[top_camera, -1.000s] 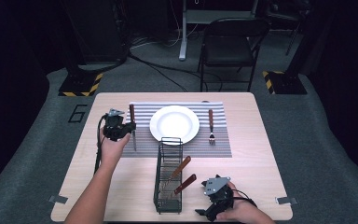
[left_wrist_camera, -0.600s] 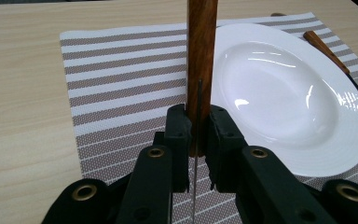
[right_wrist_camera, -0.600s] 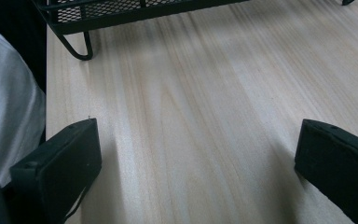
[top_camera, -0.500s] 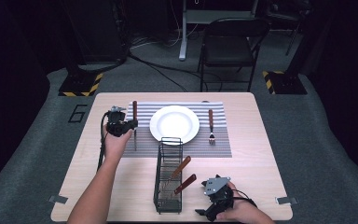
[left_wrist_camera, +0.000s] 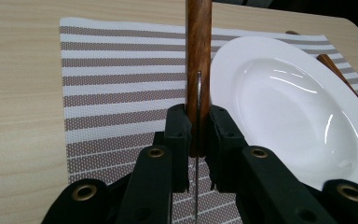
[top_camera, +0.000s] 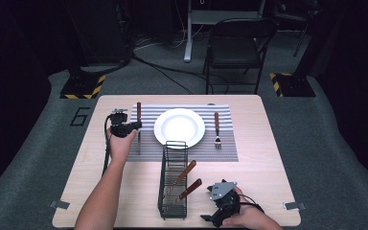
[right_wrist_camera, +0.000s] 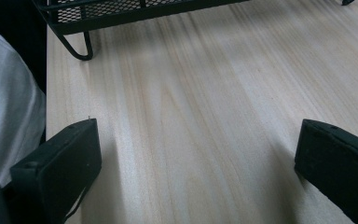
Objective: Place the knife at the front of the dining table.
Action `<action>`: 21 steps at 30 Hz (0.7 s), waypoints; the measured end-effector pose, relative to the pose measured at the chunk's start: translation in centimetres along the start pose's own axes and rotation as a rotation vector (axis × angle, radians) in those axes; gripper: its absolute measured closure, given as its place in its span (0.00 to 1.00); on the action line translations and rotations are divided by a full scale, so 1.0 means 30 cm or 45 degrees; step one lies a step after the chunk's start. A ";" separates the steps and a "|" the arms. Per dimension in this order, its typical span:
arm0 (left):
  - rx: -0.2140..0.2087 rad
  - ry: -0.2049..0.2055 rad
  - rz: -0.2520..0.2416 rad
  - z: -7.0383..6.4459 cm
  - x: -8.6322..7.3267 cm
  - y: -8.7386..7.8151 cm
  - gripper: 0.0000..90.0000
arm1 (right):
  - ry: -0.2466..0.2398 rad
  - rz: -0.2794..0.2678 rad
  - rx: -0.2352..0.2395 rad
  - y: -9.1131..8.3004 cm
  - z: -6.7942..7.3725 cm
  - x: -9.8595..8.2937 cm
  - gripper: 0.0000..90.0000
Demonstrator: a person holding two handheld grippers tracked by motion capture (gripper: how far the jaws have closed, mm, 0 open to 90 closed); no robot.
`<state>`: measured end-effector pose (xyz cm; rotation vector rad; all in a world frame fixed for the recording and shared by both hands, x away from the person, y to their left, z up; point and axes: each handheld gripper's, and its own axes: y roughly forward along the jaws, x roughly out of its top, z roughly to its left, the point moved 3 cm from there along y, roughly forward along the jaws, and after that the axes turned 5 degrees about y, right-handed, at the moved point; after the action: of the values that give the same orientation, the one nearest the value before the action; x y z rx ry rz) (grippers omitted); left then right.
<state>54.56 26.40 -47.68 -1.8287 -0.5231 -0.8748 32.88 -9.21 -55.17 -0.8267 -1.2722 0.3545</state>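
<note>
Setting a place at the table, we grip a wooden-handled knife [left_wrist_camera: 198,70] between the jaws of the left gripper [left_wrist_camera: 197,133], which are closed narrow on the handle where it meets the blade. The knife lies along the striped placemat [left_wrist_camera: 116,88], just beside the rim of the white plate [left_wrist_camera: 289,107] — handle running ahead of the jaws, thin blade edge back between them. We judge the hold is kept low and flat so that the knife settles parallel to the plate, mirroring the fork [top_camera: 216,129] on the plate's far side.

The right gripper [right_wrist_camera: 198,158] idles with its jaws wide apart and nothing between them, parked over bare tabletop [right_wrist_camera: 205,107] just short of the foot of the black wire caddy [right_wrist_camera: 98,18] ahead of it — near the remaining cutlery for the next pick, in our reading.

The left gripper view shows the clamp itself and the blade turned on edge, details too small from above. The high view alone gives the whole setting: plate centred on the mat, fork laid, and two more wooden handles [top_camera: 188,179] leaning in the caddy. The right gripper view adds a patch of pale cloth at the table's edge.
</note>
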 end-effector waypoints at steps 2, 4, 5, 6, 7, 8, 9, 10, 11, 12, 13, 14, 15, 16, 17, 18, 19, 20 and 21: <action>0.007 -0.019 -0.001 0.010 -0.002 0.008 0.88 | -0.003 0.000 0.003 0.000 0.000 0.000 0.00; 0.011 -0.033 0.003 0.017 -0.004 0.014 0.88 | -0.001 0.000 0.000 0.000 0.000 0.000 0.00; 0.011 -0.045 -0.002 0.020 -0.005 0.019 0.88 | -0.003 0.000 0.003 0.000 0.000 0.000 0.00; 0.013 -0.049 -0.003 0.023 -0.006 0.024 0.88 | -0.003 0.000 0.003 0.000 0.000 0.000 0.00; 0.009 -0.058 -0.003 0.025 -0.008 0.029 0.88 | -0.003 0.000 0.003 0.000 0.000 0.000 0.00; 0.011 -0.061 -0.002 0.027 -0.009 0.034 0.88 | -0.003 0.000 0.003 0.000 0.000 0.000 0.00; 0.010 -0.068 -0.007 0.029 -0.010 0.041 0.88 | -0.003 0.000 0.003 0.000 0.000 0.000 0.00; 0.006 -0.081 -0.010 0.030 -0.012 0.045 0.88 | -0.002 0.000 0.003 0.000 0.000 0.000 0.00; -0.002 -0.101 -0.007 0.031 -0.014 0.052 0.88 | -0.002 0.000 0.003 0.000 0.000 0.000 0.00; 0.003 -0.101 -0.009 0.031 -0.015 0.055 0.88 | 0.000 -0.001 0.000 0.000 0.000 0.000 0.00; 0.006 -0.100 -0.010 0.030 -0.017 0.060 0.88 | 0.001 -0.001 0.000 0.000 0.000 0.000 0.00; 0.007 -0.104 -0.013 0.030 -0.019 0.066 0.88 | 0.001 -0.001 0.000 0.000 0.000 0.000 0.00; 0.009 -0.110 -0.016 0.030 -0.021 0.072 0.88 | 0.000 -0.001 0.000 0.000 0.000 0.000 0.00; 0.010 -0.116 -0.016 0.031 -0.022 0.077 0.88 | 0.000 -0.001 -0.001 0.000 0.000 0.000 0.00; 0.007 -0.113 -0.014 0.034 -0.023 0.080 0.88 | 0.000 -0.001 -0.001 0.000 0.000 0.000 0.00; 0.010 -0.119 -0.010 0.035 -0.025 0.084 0.88 | 0.000 -0.001 0.000 0.000 0.000 0.000 0.00; 0.018 -0.125 -0.009 0.038 -0.026 0.088 0.88 | 0.000 0.000 0.000 0.000 0.000 0.000 0.00; 0.014 -0.131 -0.012 0.042 -0.027 0.092 0.88 | -0.003 0.000 0.003 0.000 0.000 0.000 0.00; 0.010 -0.142 -0.010 0.045 -0.029 0.095 0.88 | -0.001 0.000 0.002 0.000 0.000 0.000 0.00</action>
<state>56.40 26.51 -50.38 -1.8770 -0.6033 -0.7776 32.88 -9.21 -55.17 -0.8254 -1.2729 0.3556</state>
